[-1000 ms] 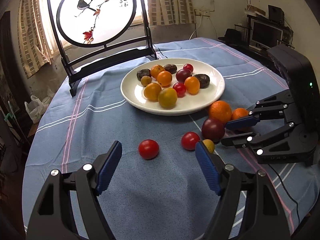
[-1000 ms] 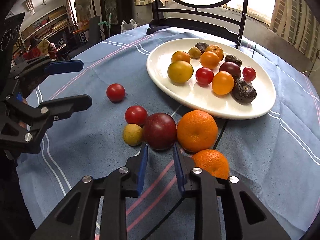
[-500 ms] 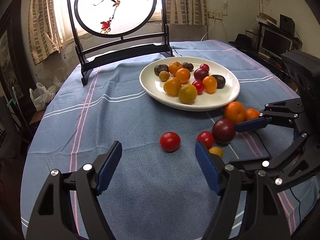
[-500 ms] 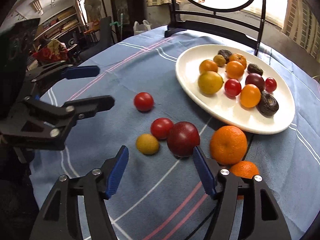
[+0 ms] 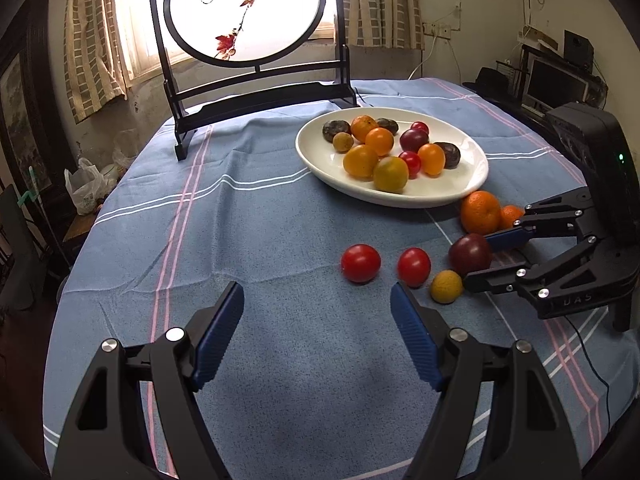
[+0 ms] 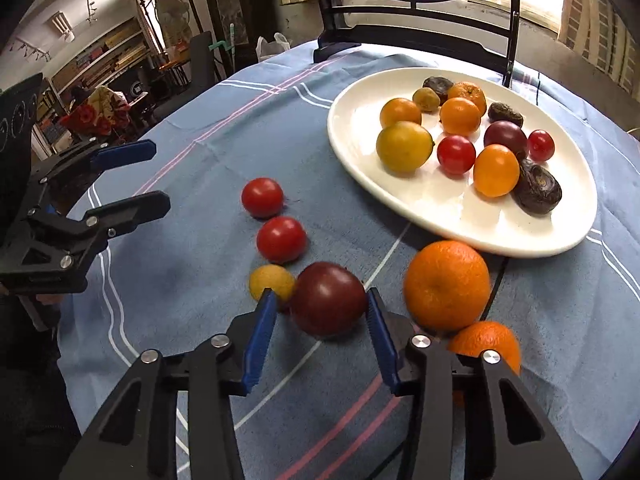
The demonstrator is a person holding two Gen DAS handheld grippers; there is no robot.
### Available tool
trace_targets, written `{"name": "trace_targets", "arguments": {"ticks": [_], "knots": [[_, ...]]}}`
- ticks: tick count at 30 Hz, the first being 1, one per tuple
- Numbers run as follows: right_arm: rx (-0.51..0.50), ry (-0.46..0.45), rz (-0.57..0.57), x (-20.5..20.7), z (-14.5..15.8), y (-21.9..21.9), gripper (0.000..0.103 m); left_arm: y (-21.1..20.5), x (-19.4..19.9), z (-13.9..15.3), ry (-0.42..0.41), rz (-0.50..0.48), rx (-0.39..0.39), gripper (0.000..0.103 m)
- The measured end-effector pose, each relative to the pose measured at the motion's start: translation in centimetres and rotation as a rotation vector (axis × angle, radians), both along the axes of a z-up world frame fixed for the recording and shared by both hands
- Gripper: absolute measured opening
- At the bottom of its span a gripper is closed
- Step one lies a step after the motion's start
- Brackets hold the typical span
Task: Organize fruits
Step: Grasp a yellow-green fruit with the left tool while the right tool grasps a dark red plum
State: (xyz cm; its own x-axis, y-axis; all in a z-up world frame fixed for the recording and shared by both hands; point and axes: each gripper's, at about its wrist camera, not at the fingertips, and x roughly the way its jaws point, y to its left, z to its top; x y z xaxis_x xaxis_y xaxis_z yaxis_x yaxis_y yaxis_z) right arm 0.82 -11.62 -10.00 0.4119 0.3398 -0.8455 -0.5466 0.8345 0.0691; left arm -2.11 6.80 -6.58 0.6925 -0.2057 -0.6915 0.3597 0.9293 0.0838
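Observation:
A white plate [image 5: 472, 184] [image 6: 352, 148] holds several small fruits. On the blue cloth lie two red tomatoes [image 5: 360, 263] [image 5: 414, 267] [image 6: 262, 197] [image 6: 281, 239], a small yellow fruit [image 5: 446, 286] [image 6: 270, 280], a dark red plum [image 5: 469, 254] [image 6: 328, 298] and two oranges [image 5: 480, 212] [image 5: 510, 216] [image 6: 446, 284] [image 6: 486, 344]. My right gripper [image 6: 322, 308] [image 5: 478, 260] is open with its jaws on either side of the plum, not closed on it. My left gripper [image 5: 316, 308] [image 6: 154, 174] is open and empty, short of the tomatoes.
A black-framed round screen with painted birds [image 5: 248, 12] stands at the table's far side behind the plate. A cable [image 5: 592, 364] runs over the cloth at the right. Monitors and shelves [image 5: 556, 80] sit beyond the right edge.
My right gripper opened from nearly shut and moved forward around the plum. My left gripper drew back and to the left, away from the tomatoes.

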Motion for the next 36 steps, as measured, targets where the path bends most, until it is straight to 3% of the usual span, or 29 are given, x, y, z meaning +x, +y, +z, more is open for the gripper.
{"name": "trace_targets", "arguments": {"ticks": [2,5,11,13,14,16,18,22,25,27,29,36], "knots": [[0.028,0.010,-0.015,-0.6,0.0,-1.1,0.027,-0.9,-0.3,-0.3,0.009,-0.034,0.002,0.073],[0.073,-0.025,-0.051,-1.7,1.2,-3.1,0.022,-3.5,-0.8,-0.9,0.047,-0.106,0.001,0.073],[0.103,-0.043,-0.075,-2.1,2.2,-4.8,0.022,-8.2,-0.6,-2.3,0.104,-0.140,0.000,0.073],[0.100,-0.061,-0.076,-2.2,2.2,-5.0,0.032,-9.1,0.2,-2.9,0.127,-0.117,0.004,0.069],[0.111,-0.063,-0.067,-2.3,2.2,-5.0,0.038,-9.5,0.7,-3.2,0.137,-0.102,0.010,0.058],[0.121,-0.069,-0.064,-2.5,2.3,-5.0,0.043,-9.7,1.0,-3.3,0.145,-0.107,-0.015,0.051],[0.129,-0.067,-0.052,-2.8,2.3,-5.1,0.048,-10.0,0.9,-3.1,0.126,-0.125,-0.004,0.037],[0.132,-0.071,-0.050,-3.2,2.3,-5.1,0.053,-9.6,1.0,-3.3,0.155,-0.146,-0.007,0.044],[0.132,-0.083,-0.045,-3.6,2.5,-5.2,0.057,-8.4,0.9,-3.7,0.184,-0.145,-0.028,0.044],[0.128,-0.085,-0.043,-3.6,2.5,-5.3,0.060,-8.1,1.3,-4.0,0.206,-0.132,-0.028,0.043],[0.126,-0.083,-0.049,-3.4,2.4,-5.2,0.060,-8.2,1.7,-4.3,0.227,-0.134,-0.019,0.035],[0.112,-0.050,-0.024,-3.1,1.4,-4.0,0.060,-9.4,2.7,-4.1,0.213,-0.152,-0.025,0.035]]}}
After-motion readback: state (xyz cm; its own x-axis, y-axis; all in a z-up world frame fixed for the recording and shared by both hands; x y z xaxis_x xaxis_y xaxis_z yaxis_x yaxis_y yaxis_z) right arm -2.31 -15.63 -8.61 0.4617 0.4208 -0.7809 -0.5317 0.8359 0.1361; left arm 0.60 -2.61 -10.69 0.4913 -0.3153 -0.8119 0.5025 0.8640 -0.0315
